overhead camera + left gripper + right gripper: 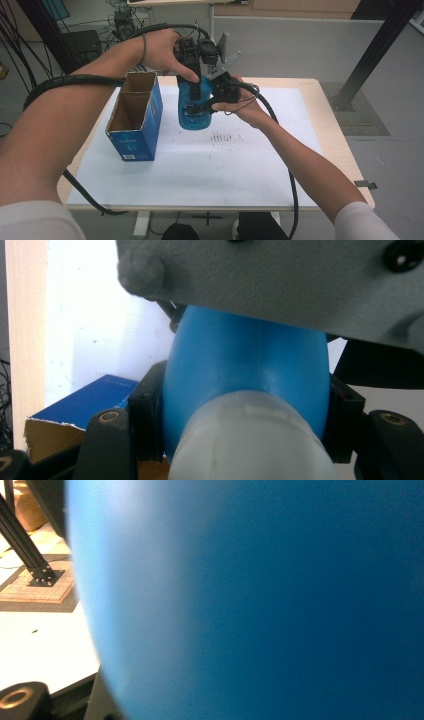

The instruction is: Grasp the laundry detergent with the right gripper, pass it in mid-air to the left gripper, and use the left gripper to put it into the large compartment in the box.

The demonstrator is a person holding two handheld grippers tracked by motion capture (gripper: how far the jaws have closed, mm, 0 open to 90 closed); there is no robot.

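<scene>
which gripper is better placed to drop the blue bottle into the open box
Left, likely. The left gripper is clamped on the blue bottle from above, right beside the open box. The right gripper grips it from the far side.

Blue bottle (260, 600) close up, white table (40, 645)

Bright blue bottle (192, 107) with a translucent white cap (250, 440), black grippers on it, blue carton (136, 120) showing brown cardboard inside, white sheet (210, 165) speckled with dark marks, pale wood table (335, 135), grey floor.
</scene>
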